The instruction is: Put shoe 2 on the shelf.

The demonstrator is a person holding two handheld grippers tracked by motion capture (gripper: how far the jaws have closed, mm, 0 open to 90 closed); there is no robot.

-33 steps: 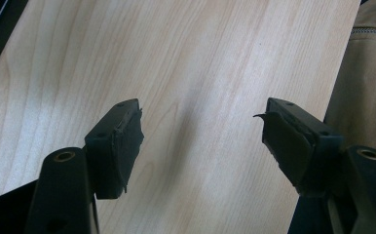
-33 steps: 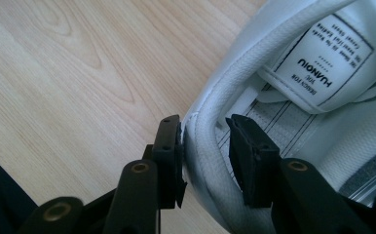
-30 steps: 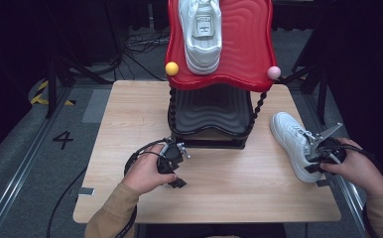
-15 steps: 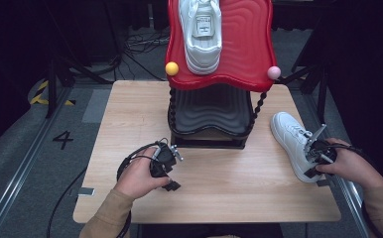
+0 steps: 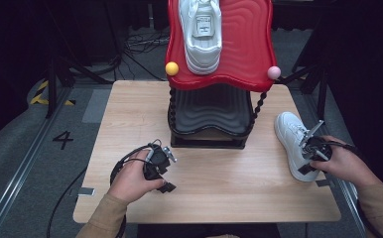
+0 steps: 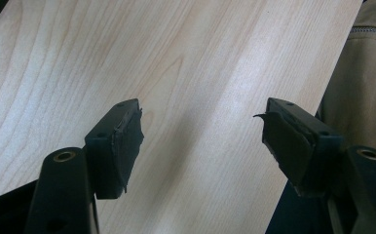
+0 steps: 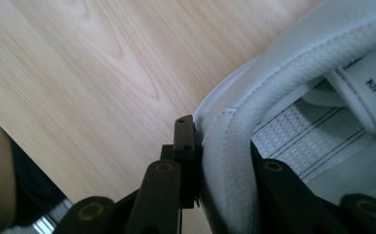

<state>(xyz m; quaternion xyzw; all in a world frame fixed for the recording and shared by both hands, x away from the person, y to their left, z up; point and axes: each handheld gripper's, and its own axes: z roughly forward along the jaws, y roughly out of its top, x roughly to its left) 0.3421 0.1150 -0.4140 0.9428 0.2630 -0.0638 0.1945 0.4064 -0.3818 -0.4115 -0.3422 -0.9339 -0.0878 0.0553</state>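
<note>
Inspecting right claw: I see it pinching the padded heel collar of the white sneaker, one jaw outside, one inside.
Sneaker position: lying on the tabletop near its right edge, beside the black stand.
Left claw: spread wide, holding nothing, over bare wood near the front edge.
Red tray: carries a second white sneaker.
</note>
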